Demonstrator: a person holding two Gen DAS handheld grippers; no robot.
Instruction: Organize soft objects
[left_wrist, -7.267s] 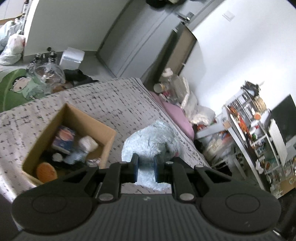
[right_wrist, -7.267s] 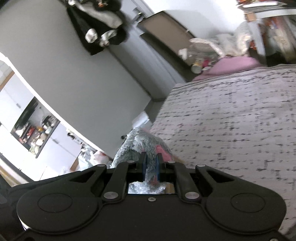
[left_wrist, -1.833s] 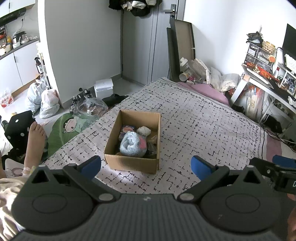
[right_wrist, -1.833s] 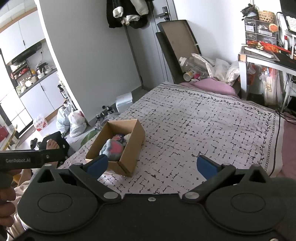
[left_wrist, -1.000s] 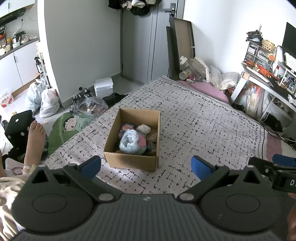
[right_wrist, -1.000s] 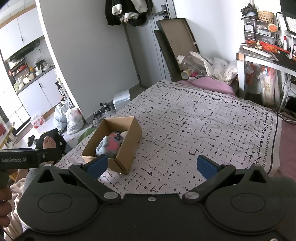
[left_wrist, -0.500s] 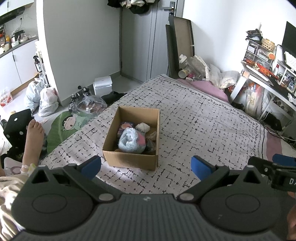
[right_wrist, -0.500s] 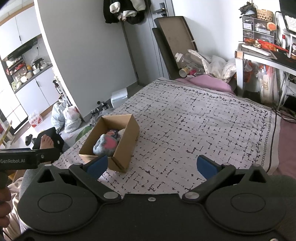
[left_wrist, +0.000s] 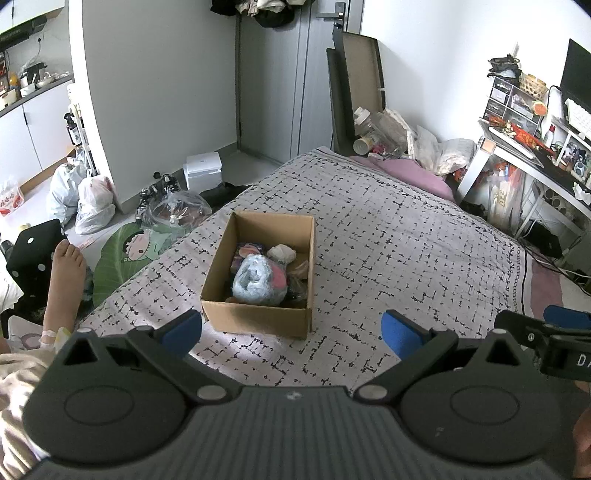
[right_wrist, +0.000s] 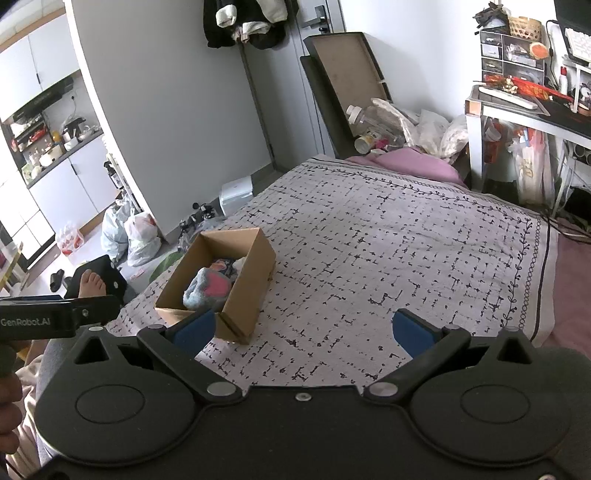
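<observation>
Grey-blue plush toy (left_wrist: 258, 278) with pink patch lies inside the open cardboard box (left_wrist: 255, 317), among other soft items. Box sits on the patterned bedspread (left_wrist: 388, 240). Left claw (left_wrist: 291, 330) and right claw (right_wrist: 301, 326) both spread wide, empty, held well back from the box.

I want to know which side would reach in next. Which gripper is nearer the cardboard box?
Left, slightly. The left gripper hangs open directly before the cardboard box; the right gripper, also open, has it off by its left jaw.
</observation>
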